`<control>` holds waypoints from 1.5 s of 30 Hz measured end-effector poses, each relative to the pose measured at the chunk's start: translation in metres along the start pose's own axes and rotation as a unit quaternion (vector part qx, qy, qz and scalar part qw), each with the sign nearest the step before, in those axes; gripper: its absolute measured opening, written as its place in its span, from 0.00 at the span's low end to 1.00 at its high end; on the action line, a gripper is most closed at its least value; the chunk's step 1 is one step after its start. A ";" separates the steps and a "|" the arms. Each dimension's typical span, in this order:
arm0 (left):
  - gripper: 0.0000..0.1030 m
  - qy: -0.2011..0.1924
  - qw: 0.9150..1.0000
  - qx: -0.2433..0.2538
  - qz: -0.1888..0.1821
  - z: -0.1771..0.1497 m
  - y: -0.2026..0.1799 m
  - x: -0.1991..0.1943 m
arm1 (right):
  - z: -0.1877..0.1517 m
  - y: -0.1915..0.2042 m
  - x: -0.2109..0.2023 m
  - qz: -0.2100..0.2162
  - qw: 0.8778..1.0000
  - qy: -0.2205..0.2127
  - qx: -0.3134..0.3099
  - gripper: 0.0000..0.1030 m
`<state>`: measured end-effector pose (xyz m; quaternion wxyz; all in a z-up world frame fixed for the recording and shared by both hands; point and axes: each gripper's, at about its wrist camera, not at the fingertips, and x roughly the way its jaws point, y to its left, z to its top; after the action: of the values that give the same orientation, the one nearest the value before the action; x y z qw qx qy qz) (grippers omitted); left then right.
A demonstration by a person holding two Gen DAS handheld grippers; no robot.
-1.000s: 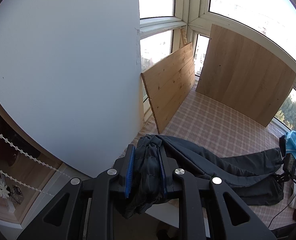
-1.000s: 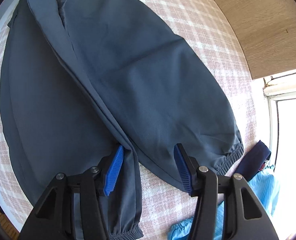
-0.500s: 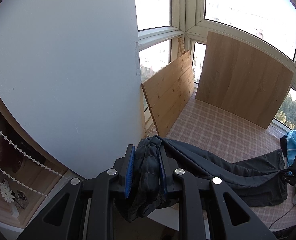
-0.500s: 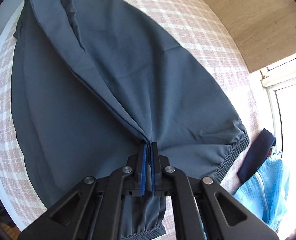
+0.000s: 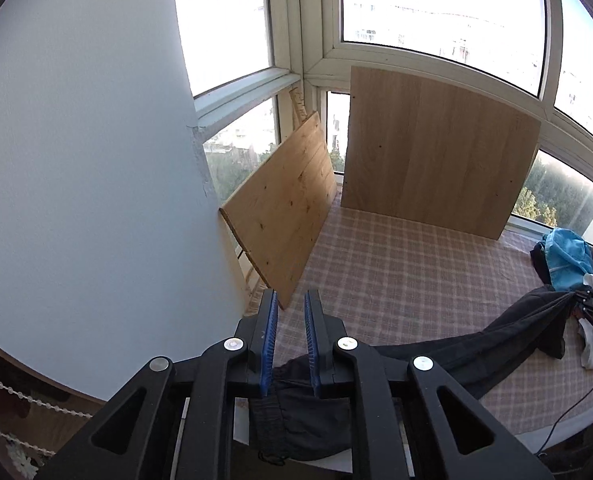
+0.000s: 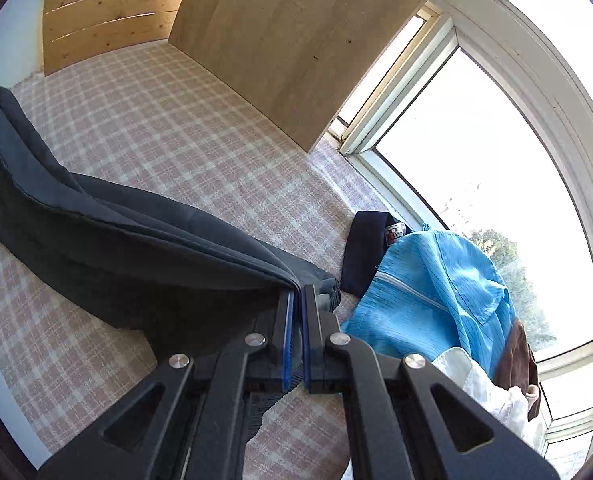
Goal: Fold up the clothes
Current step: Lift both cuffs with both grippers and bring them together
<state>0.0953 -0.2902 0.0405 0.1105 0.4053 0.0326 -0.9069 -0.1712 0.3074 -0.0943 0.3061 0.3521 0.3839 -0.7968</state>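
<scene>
Ok, R gripper (image 6: 297, 300) is clamping dark grey trousers (image 6: 128, 248) at the cuff end; L gripper (image 5: 290, 312) is gripping the waistband, cloth bunched low between pads.

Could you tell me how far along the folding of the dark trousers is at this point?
Done: nothing is folded yet; the trousers lie stretched along the checked cloth. In hand: the right tool pinches the cuff end, the left tool holds the waist end loosely. Left: the fold itself, then the blue garment.
</scene>
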 end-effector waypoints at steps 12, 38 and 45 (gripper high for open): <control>0.18 0.201 0.972 0.104 -0.056 -0.102 -0.032 0.128 | -0.045 0.031 0.034 -0.022 0.997 0.075 -0.020 0.03; 0.44 0.322 0.902 0.284 -0.052 -0.130 -0.025 0.299 | -0.027 0.031 0.090 -0.011 0.986 0.168 -0.015 0.03; 0.52 0.334 0.895 0.288 -0.066 -0.127 -0.033 0.317 | -0.023 0.033 0.103 -0.003 0.983 0.180 -0.021 0.03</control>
<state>-0.0247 -0.2947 -0.2809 -0.0884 0.6957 -0.1684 -0.6927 -0.1966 0.2870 -0.2007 0.2371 0.4824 0.4504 -0.7129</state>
